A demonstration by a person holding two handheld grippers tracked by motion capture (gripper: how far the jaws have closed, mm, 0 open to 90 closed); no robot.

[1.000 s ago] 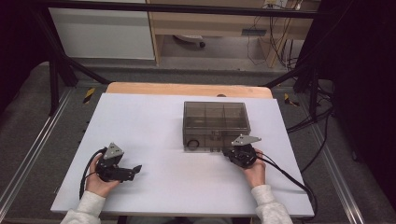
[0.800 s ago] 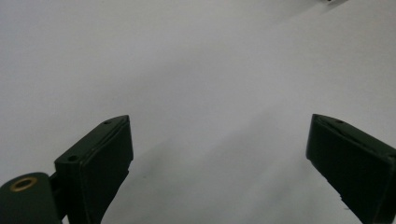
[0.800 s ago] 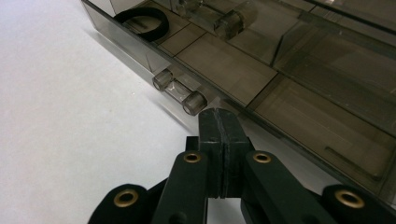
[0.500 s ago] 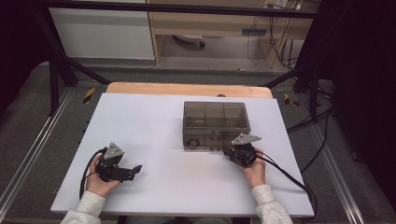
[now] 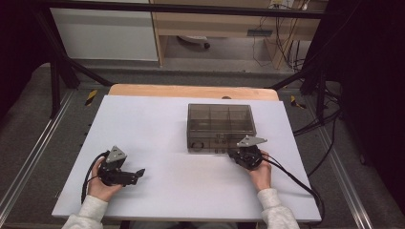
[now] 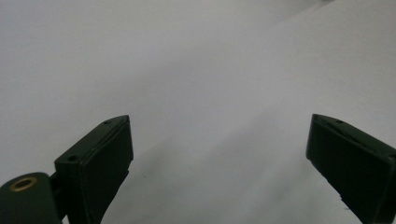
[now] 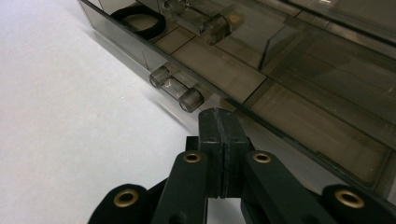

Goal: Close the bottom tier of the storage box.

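Smoky clear box [image 5: 219,126] sits right of centre on white table [image 5: 157,143], lid shut, dividers visible through it. Black ring [image 7: 138,20] inside near-left compartment. Latch [image 7: 176,88] on front wall. Right gripper [image 5: 239,155] at box's near right corner, jaws pressed flat together, nothing between, tips just beside front wall below latch. Left gripper [image 5: 138,172] well apart, low over bare table at near left, jaws spread wide, empty.
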